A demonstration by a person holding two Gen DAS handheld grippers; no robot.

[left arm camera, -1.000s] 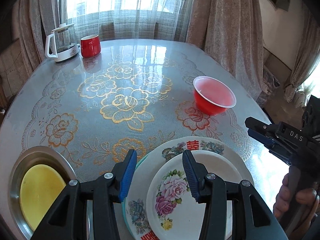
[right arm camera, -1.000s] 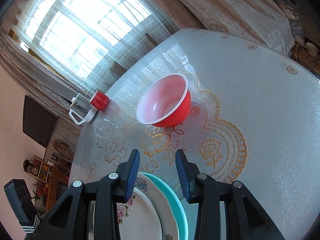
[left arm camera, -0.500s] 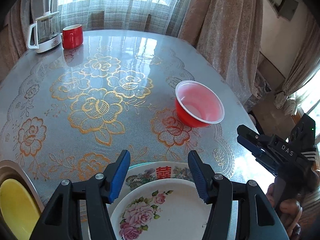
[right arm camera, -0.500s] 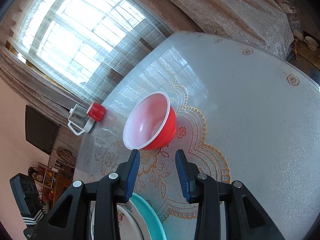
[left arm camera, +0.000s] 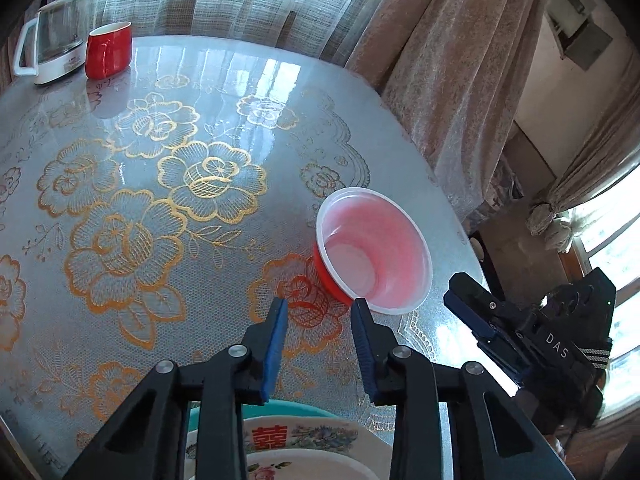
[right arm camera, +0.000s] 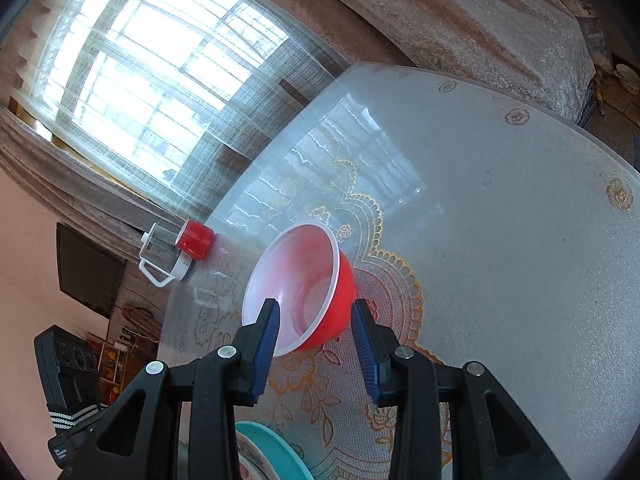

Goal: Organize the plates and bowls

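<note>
A red bowl (left arm camera: 374, 250) with a white rim and pale inside stands on the table near its right edge; it also shows in the right wrist view (right arm camera: 304, 290). My left gripper (left arm camera: 320, 322) is open and empty, just short of the bowl's near left side. My right gripper (right arm camera: 314, 322) is open and empty, its fingers on either side of the bowl's near rim; it also shows in the left wrist view (left arm camera: 466, 312). A stack of plates (left arm camera: 304, 438), floral ones on a teal one, lies under my left gripper, and its teal edge shows in the right wrist view (right arm camera: 272, 448).
A red mug (left arm camera: 109, 50) and a glass kettle (left arm camera: 52, 54) stand at the far left of the table (left arm camera: 160, 184), by the curtained window. The table edge runs close behind the bowl on the right, with curtains (left arm camera: 440, 80) beyond.
Both grippers have moved forward toward the red bowl. The plate stack has slid down to the bottom of both views, and the metal dish with the yellow plate has left the left wrist view.
</note>
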